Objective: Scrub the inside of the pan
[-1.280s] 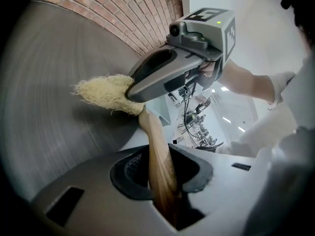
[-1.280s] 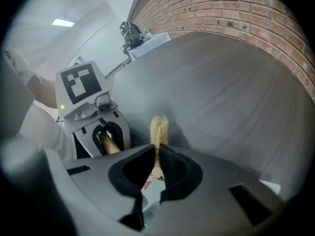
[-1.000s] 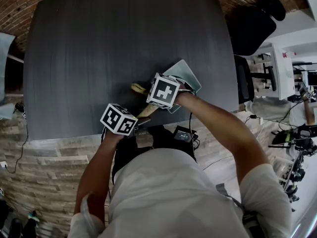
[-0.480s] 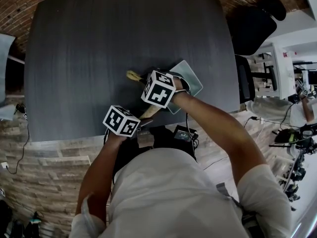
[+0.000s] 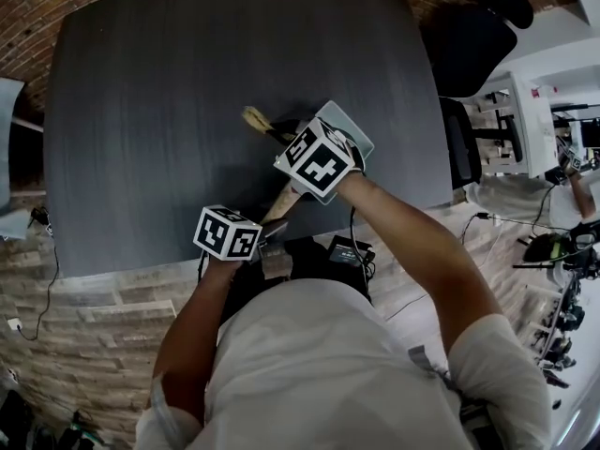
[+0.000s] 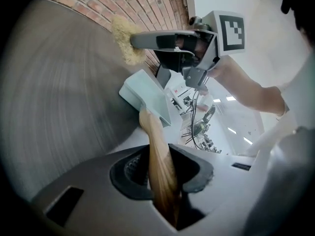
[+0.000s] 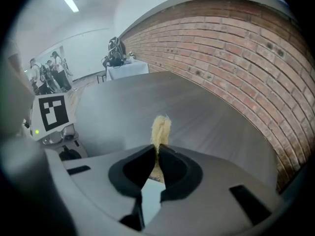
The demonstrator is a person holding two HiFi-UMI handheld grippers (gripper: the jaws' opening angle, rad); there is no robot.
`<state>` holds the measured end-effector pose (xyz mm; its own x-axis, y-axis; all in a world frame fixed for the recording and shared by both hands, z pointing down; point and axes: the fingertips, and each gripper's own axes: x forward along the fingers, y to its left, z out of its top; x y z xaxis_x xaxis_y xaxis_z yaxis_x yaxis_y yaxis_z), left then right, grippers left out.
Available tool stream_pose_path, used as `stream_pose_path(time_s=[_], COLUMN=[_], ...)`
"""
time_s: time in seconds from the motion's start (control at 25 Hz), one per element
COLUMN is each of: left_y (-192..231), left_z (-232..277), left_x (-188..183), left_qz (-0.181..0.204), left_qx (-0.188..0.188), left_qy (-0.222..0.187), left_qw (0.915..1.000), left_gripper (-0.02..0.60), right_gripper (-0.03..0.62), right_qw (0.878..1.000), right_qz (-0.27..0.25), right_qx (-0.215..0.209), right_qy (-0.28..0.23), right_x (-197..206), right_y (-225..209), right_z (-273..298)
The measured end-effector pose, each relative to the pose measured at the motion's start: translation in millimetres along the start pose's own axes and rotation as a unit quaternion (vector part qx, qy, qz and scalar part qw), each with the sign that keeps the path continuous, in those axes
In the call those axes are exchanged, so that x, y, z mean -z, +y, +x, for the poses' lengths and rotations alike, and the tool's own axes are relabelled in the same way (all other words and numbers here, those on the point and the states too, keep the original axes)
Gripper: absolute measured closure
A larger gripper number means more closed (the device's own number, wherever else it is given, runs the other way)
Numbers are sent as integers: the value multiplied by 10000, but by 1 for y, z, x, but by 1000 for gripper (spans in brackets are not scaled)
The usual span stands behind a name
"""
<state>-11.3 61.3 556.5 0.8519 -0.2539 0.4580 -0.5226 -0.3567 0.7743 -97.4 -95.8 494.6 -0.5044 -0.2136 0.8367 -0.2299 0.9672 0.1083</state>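
Note:
A pale green square pan (image 5: 349,126) with a wooden handle (image 5: 279,206) is near the table's front edge. My left gripper (image 5: 269,235) is shut on the handle (image 6: 158,162). From the left gripper view the pan (image 6: 147,95) looks tilted, its inside facing right. My right gripper (image 5: 278,133) is shut on a yellowish fibre scrubber (image 5: 254,118), held in the air left of the pan and clear of it. The scrubber (image 7: 161,128) sticks out between the right gripper's pads, and a strip of the pan (image 7: 150,200) shows below them. In the left gripper view the scrubber (image 6: 125,39) hangs above the pan.
The dark grey table (image 5: 187,82) stretches away toward a brick wall (image 7: 236,48). A black office chair (image 5: 469,50) and cluttered desks (image 5: 534,111) stand at the right. Cables and a small black box (image 5: 349,251) lie on the floor by the front edge.
My right gripper has lifted and swung away from me with the scrubber, which now sits farther up the table. My left gripper keeps its hold on the handle in the same place.

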Motion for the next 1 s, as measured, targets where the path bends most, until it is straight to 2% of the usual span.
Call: stream_pose_path(time_s=[0.28,0.52,0.68,1.0], left_y=[16,28,40,45], left_z=[-4,-7,-6,5], left_x=[-21,-38,-50,-72], left_qz=[-138,-457,-532,-559], left_qx=[-349,-487,-732,-920], left_qy=[-417,-707,-829,-997], left_qw=[9984,9953,9924,9892], left_gripper=[475,466,462,454], right_gripper=[557,557,557,557], right_qw=[9969,9916,9864,9721], right_qz=[670,1056,1321,1921], right_qx=[305,627,862,1207], right_qy=[-290,-402,-469,-589], right_x=[14,31,46,75], right_y=[-18,-33,-41,-41], right_z=[-29,-55,-73,-98])
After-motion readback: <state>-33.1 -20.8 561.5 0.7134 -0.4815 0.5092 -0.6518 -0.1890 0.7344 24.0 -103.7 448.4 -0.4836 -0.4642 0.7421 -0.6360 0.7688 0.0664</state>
